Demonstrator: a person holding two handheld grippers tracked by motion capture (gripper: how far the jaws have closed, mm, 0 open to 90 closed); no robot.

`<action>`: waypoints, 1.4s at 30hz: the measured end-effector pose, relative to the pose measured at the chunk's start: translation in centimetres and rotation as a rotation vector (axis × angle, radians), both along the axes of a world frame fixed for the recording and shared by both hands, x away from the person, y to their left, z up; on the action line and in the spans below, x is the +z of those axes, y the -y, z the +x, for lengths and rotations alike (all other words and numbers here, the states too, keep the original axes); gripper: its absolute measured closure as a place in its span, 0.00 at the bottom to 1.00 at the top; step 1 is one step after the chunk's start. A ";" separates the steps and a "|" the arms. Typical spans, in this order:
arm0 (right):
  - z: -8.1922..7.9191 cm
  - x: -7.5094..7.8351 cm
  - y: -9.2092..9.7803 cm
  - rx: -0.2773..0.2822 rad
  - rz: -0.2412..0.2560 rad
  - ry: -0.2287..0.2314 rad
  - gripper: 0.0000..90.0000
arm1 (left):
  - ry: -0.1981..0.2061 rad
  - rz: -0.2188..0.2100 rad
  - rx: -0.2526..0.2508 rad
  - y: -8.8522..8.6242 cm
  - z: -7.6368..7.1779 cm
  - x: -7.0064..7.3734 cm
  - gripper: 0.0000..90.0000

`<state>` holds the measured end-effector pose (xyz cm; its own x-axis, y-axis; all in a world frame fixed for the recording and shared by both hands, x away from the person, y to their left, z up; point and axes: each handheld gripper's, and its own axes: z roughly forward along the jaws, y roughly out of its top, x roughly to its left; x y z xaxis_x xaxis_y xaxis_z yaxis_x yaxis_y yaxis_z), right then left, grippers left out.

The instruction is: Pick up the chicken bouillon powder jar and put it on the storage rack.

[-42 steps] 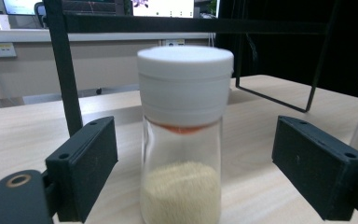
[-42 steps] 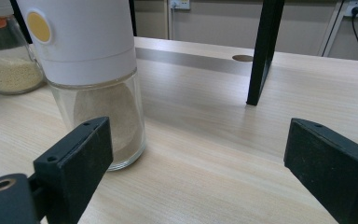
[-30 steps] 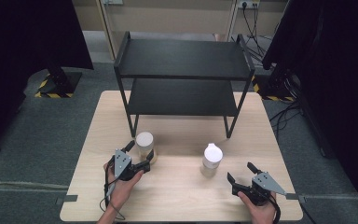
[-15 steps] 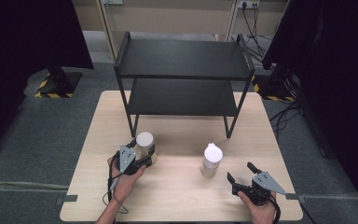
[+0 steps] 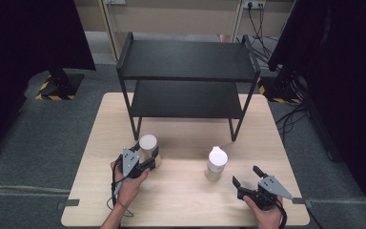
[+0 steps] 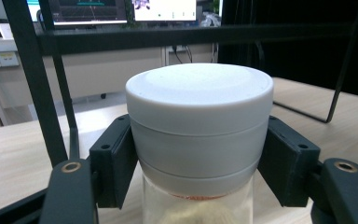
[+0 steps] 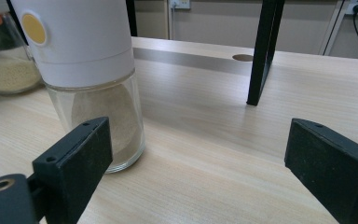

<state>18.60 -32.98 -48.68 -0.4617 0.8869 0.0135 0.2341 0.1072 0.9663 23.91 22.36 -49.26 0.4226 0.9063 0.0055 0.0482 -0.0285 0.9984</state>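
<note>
Left gripper [image 5: 145, 160] is clamped on the white-lidded jar [image 5: 148, 145] standing on the table [image 5: 181, 200] before the black shelf [image 5: 186, 67]; right gripper [image 5: 248, 179], jaws apart, sits near the white-capped bottle [image 5: 216, 162].

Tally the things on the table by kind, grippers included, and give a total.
Jars with white lids: 2, one between the left gripper's jaws, one standing free
Black two-tier shelf racks: 1
Handheld grippers: 2, left gripper, right gripper
Total: 5
</note>
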 end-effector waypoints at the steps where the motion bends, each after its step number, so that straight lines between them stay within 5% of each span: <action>1: 0.0 0.0 0.0 0.000 -0.001 -0.001 0.09 | 0.006 -0.004 -0.003 0.0 -0.1 0.3 0.38; 21: 0.0 0.0 0.1 -0.002 0.006 -0.004 0.09 | 0.151 -0.044 0.026 -0.1 -0.7 6.6 0.38; 42: 0.1 0.0 0.2 -0.004 0.015 -0.008 0.08 | 0.256 -0.087 0.071 0.6 0.9 11.9 0.38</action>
